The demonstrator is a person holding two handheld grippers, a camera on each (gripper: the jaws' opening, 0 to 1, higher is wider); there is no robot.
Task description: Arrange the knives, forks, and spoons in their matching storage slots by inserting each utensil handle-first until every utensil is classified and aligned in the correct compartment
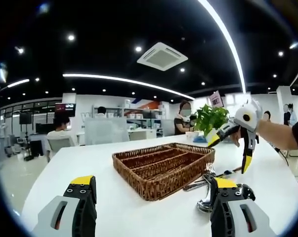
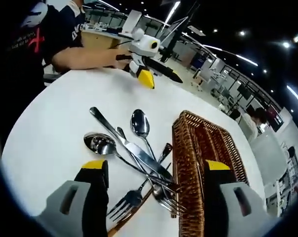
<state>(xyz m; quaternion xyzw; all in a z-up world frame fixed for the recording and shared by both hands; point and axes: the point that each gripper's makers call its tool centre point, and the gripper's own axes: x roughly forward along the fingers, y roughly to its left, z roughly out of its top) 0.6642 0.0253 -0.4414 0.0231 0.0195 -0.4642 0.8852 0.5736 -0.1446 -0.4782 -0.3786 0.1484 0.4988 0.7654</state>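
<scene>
Wicker tray (image 2: pixel 198 163) beside piled cutlery (image 2: pixel 139 158)

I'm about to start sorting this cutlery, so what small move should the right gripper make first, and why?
Probably lower the open right gripper onto the knife, which lies on top of the pile beside the wicker tray, and close the fingers on it. The forks and spoons cross under it, so lifting it first should free the rest. The tray's slots look empty.
</scene>
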